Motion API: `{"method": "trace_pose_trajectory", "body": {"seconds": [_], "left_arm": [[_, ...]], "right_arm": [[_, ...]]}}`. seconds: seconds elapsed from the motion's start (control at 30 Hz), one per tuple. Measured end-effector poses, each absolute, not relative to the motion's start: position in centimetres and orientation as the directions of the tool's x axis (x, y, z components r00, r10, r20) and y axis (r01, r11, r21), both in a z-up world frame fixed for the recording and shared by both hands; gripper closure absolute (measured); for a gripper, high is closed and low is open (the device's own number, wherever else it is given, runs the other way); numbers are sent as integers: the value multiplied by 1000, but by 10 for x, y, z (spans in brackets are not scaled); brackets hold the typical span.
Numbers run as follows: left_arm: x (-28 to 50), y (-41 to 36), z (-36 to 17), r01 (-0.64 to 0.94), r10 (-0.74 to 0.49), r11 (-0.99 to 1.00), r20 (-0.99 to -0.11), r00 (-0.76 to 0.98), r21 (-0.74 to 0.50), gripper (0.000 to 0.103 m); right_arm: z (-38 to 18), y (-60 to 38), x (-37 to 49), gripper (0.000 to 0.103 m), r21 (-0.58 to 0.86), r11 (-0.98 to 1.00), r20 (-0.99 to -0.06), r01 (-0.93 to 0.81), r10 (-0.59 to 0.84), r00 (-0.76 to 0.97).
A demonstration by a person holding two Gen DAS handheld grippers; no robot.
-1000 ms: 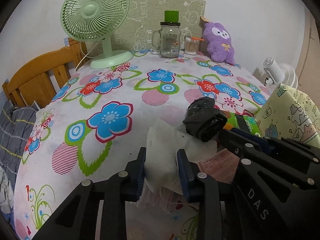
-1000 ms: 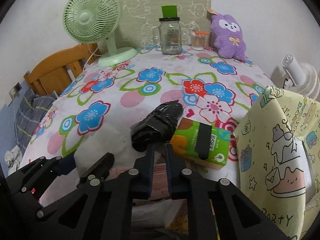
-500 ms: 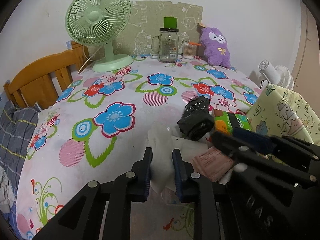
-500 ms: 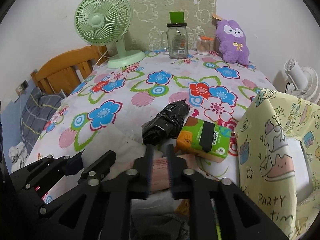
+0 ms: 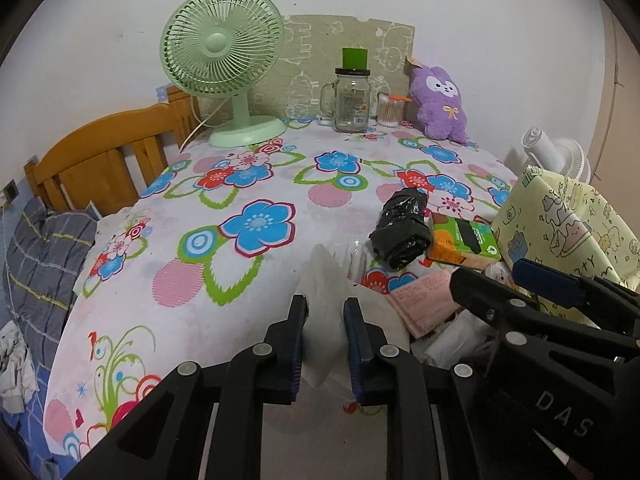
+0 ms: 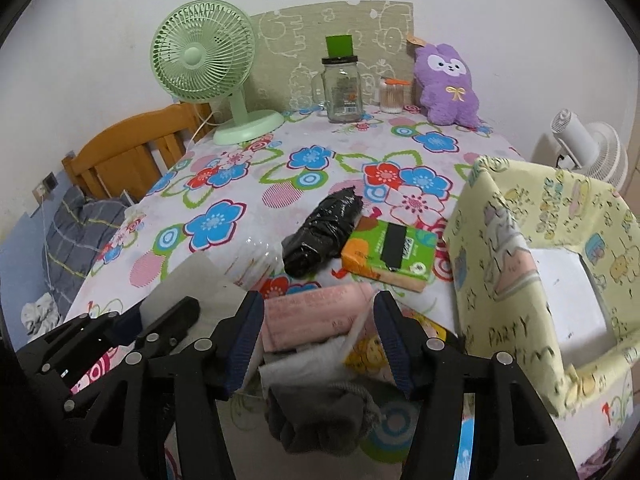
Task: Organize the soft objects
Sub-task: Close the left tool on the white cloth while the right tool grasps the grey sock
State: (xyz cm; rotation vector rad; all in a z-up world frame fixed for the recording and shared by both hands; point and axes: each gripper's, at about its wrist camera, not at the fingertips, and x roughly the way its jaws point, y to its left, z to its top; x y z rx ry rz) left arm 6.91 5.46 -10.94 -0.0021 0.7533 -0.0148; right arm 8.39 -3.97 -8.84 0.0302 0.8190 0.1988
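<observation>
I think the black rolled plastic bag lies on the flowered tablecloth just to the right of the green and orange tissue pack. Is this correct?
Not quite. The black rolled plastic bag does lie on the flowered tablecloth, but it is just to the left of the green and orange tissue pack, not to its right. The right wrist view shows this clearly, and the left wrist view agrees.
</observation>
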Motion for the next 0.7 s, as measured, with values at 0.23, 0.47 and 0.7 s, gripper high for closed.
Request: {"method": "trace_pose_trajectory", "body": {"seconds": [0.23, 0.47, 0.7], "left_arm": [[62, 53, -115, 6, -5, 1000, -693, 721, -1, 86], [54, 51, -118, 6, 4, 1000, -694, 720, 13, 86], [52, 52, -124, -7, 16, 1000, -707, 708, 15, 84]], "right_arm": [[-95, -44, 74, 42, 109, 984, -738, -144, 177, 651], [-97, -47, 65, 42, 116, 983, -743, -140, 179, 645], [-103, -46, 62, 42, 122, 982, -753, -142, 185, 632]]}}
